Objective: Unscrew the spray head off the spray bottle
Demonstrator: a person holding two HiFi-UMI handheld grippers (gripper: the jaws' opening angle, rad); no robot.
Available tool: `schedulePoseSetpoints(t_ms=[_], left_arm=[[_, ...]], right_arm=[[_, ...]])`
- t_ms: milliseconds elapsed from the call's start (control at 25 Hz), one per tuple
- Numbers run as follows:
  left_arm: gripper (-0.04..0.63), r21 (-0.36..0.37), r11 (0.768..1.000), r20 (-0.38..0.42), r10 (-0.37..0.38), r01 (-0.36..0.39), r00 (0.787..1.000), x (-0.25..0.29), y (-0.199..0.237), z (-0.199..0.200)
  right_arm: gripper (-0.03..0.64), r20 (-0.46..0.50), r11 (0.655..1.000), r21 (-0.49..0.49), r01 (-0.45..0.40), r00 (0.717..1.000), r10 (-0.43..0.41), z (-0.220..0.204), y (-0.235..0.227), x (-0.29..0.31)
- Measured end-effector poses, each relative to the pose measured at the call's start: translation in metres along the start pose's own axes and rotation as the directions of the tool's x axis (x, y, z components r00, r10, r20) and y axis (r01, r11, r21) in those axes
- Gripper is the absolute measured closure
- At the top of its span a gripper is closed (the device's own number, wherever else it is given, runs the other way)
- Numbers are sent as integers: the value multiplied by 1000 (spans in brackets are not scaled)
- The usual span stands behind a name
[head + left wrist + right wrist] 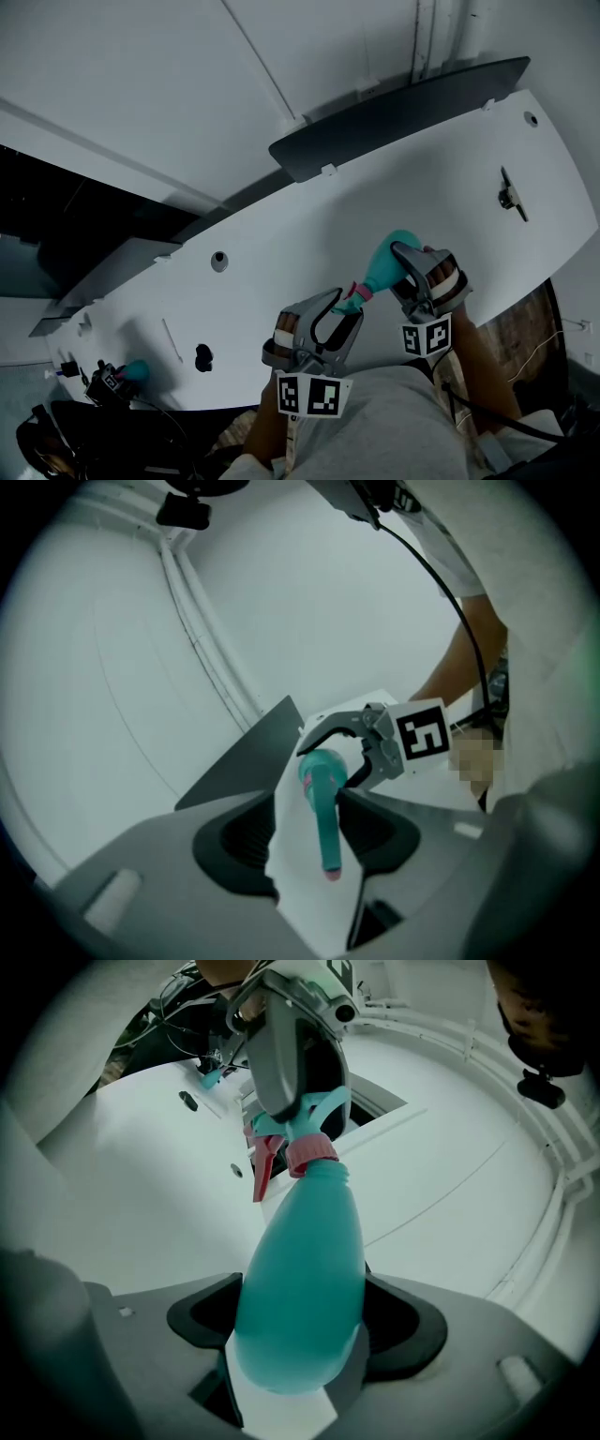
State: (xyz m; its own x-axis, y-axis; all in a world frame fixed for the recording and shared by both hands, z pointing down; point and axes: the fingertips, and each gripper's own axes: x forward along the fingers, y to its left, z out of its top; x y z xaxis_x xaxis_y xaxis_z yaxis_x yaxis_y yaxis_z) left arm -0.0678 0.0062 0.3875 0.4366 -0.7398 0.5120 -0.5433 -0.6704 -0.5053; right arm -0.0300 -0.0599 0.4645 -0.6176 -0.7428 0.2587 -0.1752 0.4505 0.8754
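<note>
A teal spray bottle (302,1269) is held nearly level over the white table (309,220), and my right gripper (300,1326) is shut on its wide body. Its pink collar (311,1155), red trigger (264,1168) and teal spray head (354,298) point toward my left gripper (342,305). In the left gripper view the spray head (323,808) lies between that gripper's jaws with its nozzle toward the camera. White table shows between the head and the left jaw, so the pads are off it and this gripper is open. Behind the head stands the right gripper's marker cube (422,735).
A dark grey panel (394,117) runs along the table's far edge. The tabletop has a round hole (218,261), a black fitting (203,356) and a metal bracket (511,195). At the far left lie a small teal object (136,370) and cables. A black cable (441,583) hangs near the right arm.
</note>
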Motion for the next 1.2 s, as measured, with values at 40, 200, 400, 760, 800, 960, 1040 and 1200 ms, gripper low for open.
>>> schedulePoseSetpoints(t_ms=[40, 200, 400, 760, 800, 960, 1040, 1200], left_arm=[[412, -4, 1000, 4, 15, -15, 1000, 0, 1, 1], [505, -7, 999, -24, 34, -34, 999, 3, 3, -3], [512, -33, 999, -17, 22, -22, 1000, -5, 5, -5], [511, -216, 953, 18, 220, -211, 975, -44, 41, -28], [511, -239, 944, 17, 239, -228, 971, -45, 45, -31], [511, -278, 928, 16, 263, -248, 965, -46, 50, -32], [511, -282, 926, 26, 270, -252, 962, -49, 51, -30], [523, -312, 902, 23, 321, -298, 947, -52, 57, -31]], right_arm=[[218, 1, 1000, 3, 2, 1000, -2, 0, 0, -1], [218, -9, 1000, -1, -2, 1000, 2, -2, 1, 0], [216, -37, 1000, 3, -1, 999, 1, -14, 1, 1], [216, -91, 957, 285, 48, 996, -23, -44, -14, -4], [216, -85, 945, 323, 54, 996, -27, -42, -16, -4], [216, -76, 919, 390, 64, 996, -37, -34, -20, -1], [216, -77, 915, 397, 67, 996, -40, -34, -22, -1], [216, -78, 896, 439, 72, 996, -42, -28, -27, -1]])
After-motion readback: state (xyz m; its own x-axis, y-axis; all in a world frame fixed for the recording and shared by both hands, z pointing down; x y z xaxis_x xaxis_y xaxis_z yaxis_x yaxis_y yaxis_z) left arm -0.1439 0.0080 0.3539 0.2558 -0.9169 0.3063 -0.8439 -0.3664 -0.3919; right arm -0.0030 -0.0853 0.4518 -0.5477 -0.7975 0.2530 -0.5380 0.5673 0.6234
